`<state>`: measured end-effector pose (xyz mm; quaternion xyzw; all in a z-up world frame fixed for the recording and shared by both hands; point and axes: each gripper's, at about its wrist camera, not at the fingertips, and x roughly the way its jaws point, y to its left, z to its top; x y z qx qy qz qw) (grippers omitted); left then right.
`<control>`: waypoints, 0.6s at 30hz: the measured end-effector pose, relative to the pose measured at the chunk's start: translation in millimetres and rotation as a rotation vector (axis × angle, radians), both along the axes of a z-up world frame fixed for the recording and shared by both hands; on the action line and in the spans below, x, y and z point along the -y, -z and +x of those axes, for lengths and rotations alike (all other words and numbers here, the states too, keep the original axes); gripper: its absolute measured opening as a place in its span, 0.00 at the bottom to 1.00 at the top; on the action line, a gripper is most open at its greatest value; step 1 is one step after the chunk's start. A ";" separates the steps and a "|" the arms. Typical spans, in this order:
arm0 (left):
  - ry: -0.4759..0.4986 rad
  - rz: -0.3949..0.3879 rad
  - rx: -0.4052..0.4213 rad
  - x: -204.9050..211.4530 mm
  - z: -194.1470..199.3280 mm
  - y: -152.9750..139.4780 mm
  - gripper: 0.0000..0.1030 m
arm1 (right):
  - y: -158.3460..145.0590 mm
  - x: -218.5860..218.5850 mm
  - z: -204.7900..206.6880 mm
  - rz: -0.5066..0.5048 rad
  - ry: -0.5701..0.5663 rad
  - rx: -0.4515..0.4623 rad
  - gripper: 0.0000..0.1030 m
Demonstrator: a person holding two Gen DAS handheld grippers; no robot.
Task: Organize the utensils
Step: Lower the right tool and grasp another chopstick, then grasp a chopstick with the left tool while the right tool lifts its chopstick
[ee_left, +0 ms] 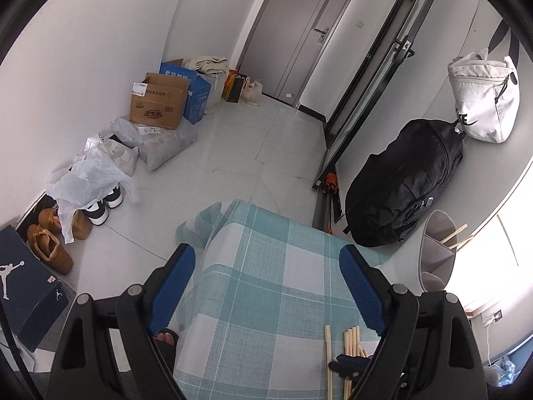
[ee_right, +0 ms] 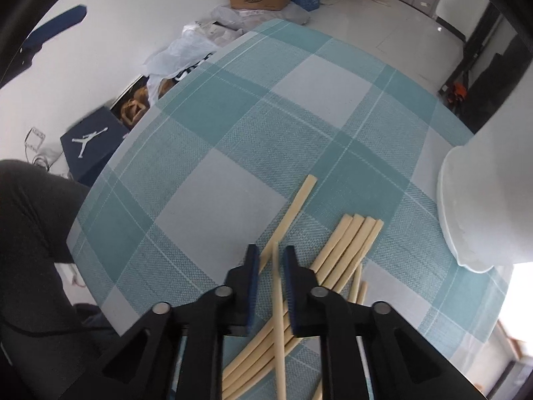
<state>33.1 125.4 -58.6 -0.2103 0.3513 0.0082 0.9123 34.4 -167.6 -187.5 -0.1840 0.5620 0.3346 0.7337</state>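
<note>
Several pale wooden chopsticks (ee_right: 346, 250) lie loose on the teal checked tablecloth (ee_right: 233, 116). My right gripper (ee_right: 271, 249) points steeply down over them, its jaws drawn narrow on a single chopstick (ee_right: 279, 300) that crosses above the others. The left wrist view shows the same chopsticks (ee_left: 349, 336) at the bottom, with the right gripper's fingers (ee_left: 346, 358) among them. My left gripper (ee_left: 268, 253) hangs open over the table's far corner with nothing between its fingers. A grey utensil holder (ee_left: 436, 250) at the right has two chopsticks (ee_left: 454, 233) in it.
The holder's pale wall (ee_right: 483, 206) stands right of the loose chopsticks. A black backpack (ee_left: 406, 183) and a white bag (ee_left: 483, 100) sit beyond it. Boxes, plastic bags and shoes (ee_left: 50, 243) line the floor at left. A person's dark-clothed leg (ee_right: 33, 216) is beside the table.
</note>
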 end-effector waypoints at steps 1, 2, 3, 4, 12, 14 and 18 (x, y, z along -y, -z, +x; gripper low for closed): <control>-0.002 0.002 -0.002 0.7 -0.2 0.5 0.83 | -3.2 2.7 1.4 0.008 0.009 0.005 0.03; -0.002 0.003 -0.004 -0.5 0.5 0.9 0.83 | -5.5 4.6 3.2 0.022 0.017 0.010 0.03; -0.004 0.002 -0.009 -0.7 0.8 1.7 0.83 | -8.7 6.8 4.2 0.036 0.022 0.018 0.03; -0.004 -0.001 -0.013 -1.2 1.1 2.8 0.83 | -13.2 9.5 5.0 0.049 0.027 0.037 0.03; 0.026 0.019 -0.048 7.4 2.6 12.6 0.83 | -61.1 46.6 7.1 0.210 0.126 0.144 0.03; 0.038 0.020 -0.070 10.7 3.3 16.8 0.83 | -77.2 64.8 6.4 0.278 0.171 0.180 0.03; 0.080 0.021 -0.149 22.5 6.8 30.8 0.83 | -98.5 92.8 2.9 0.386 0.238 0.231 0.03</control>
